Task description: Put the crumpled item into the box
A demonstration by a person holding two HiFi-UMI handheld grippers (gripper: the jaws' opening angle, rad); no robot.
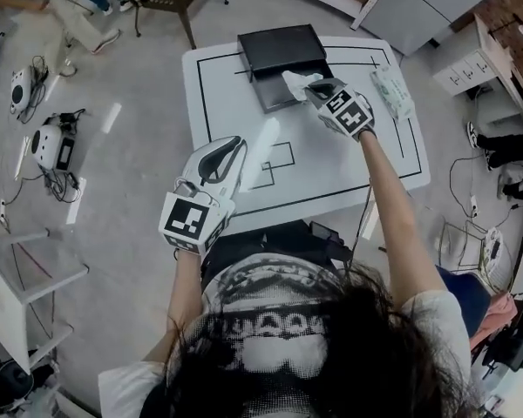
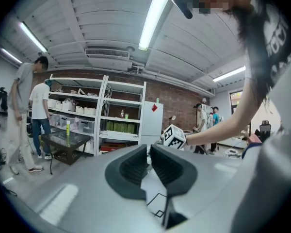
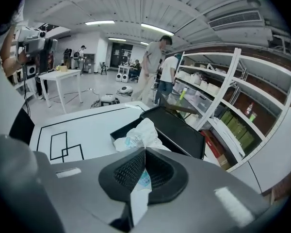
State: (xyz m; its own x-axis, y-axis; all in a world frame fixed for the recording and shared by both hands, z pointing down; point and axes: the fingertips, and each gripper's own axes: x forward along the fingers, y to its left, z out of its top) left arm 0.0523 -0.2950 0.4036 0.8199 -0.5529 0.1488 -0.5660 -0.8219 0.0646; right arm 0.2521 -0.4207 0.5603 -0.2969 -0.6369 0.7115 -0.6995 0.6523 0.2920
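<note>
A crumpled white wrapper [image 3: 137, 136] with blue print is pinched in my right gripper [image 3: 143, 155], which is shut on it. In the head view the crumpled wrapper [image 1: 296, 84] hangs over the near right edge of the black box [image 1: 277, 52] at the table's far side, held by the right gripper [image 1: 317, 90]. The black box [image 3: 177, 130] lies just beyond the wrapper, its inside dark. My left gripper [image 1: 229, 157] hovers over the table's near left part, jaws nearly together with nothing between them; the left gripper [image 2: 149, 155] points up toward the room.
The white table [image 1: 331, 168] carries black tape lines and small taped squares. A white packet [image 1: 391, 91] lies at its far right edge. People stand near shelves and a glass table [image 2: 63, 142] beyond. Cables and devices [image 1: 48, 142] lie on the floor to the left.
</note>
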